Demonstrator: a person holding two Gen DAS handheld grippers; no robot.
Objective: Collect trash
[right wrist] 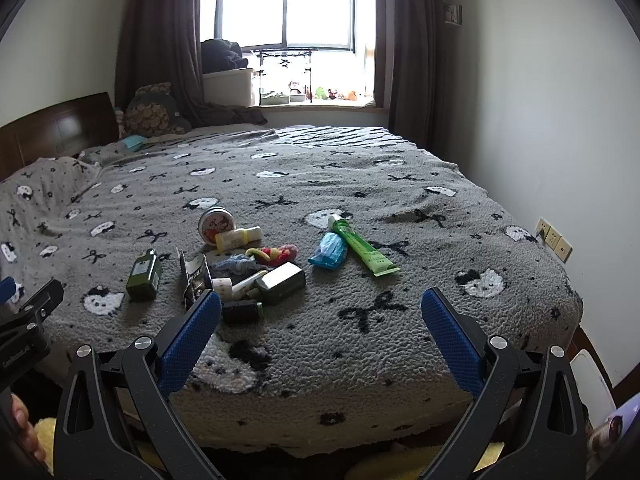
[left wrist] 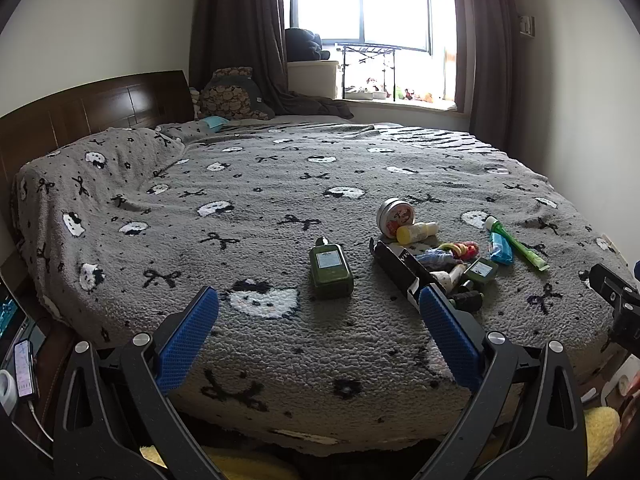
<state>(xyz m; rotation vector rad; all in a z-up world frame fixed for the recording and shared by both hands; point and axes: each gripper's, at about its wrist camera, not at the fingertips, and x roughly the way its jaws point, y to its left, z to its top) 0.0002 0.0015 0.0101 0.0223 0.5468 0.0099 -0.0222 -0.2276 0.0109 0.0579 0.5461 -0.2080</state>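
A litter pile lies on the grey cat-print blanket. It holds a green bottle, a black box, a round tin, a yellow bottle, a blue packet and a green tube. My left gripper hangs open over the bed's near edge, just short of the green bottle, holding nothing. My right gripper is open and empty too. The pile lies ahead to its left: green bottle, flat green bottle, dark capped item, tube.
A wooden headboard and pillows are at the left, a window with dark curtains at the far end. Wall sockets sit at the right. A phone lies beside the bed. A hand holds the other gripper's handle.
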